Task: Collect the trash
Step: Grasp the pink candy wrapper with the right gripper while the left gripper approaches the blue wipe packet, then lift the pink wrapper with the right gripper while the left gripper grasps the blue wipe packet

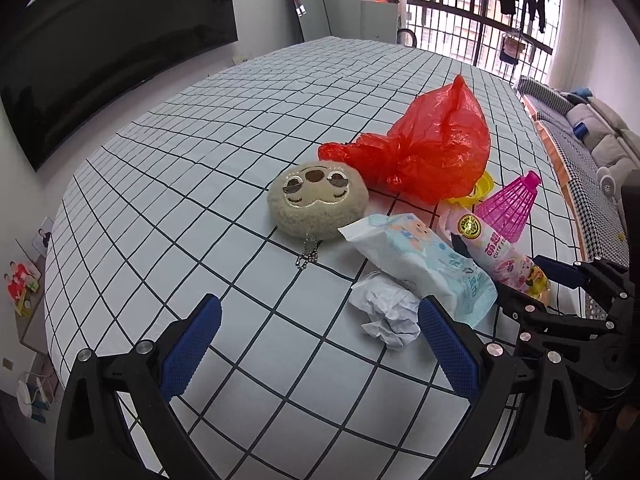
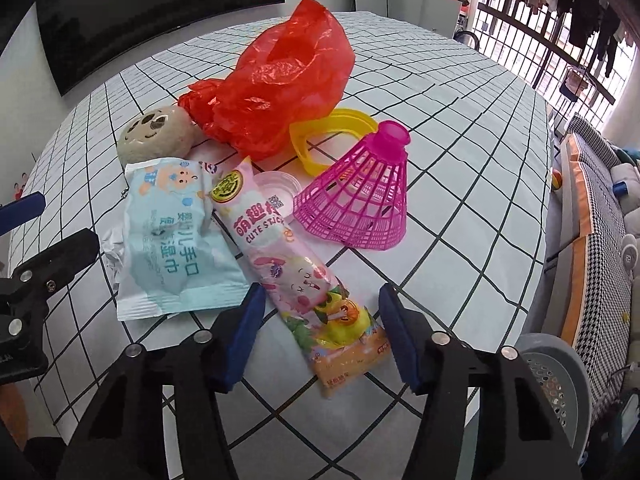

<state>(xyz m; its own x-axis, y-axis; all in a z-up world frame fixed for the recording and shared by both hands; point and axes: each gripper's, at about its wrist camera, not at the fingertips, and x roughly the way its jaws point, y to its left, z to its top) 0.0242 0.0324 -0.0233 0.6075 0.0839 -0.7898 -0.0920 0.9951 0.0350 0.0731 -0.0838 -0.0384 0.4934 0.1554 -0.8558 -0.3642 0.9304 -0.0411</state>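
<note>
A long pink snack wrapper lies on the checked tablecloth, its lower end between the pads of my right gripper. The jaws stand half apart and a narrow gap shows on each side of the wrapper. From the left wrist view, the right gripper straddles the same wrapper. A pale blue wet-wipe pack lies to its left, over a crumpled white paper ball. My left gripper is open above bare cloth, its right finger beside the paper ball.
A red plastic bag, a plush sloth keychain, a pink shuttlecock-shaped cage, a yellow plastic ring and a clear lid crowd the table. A grey perforated bin stands off the table's right edge.
</note>
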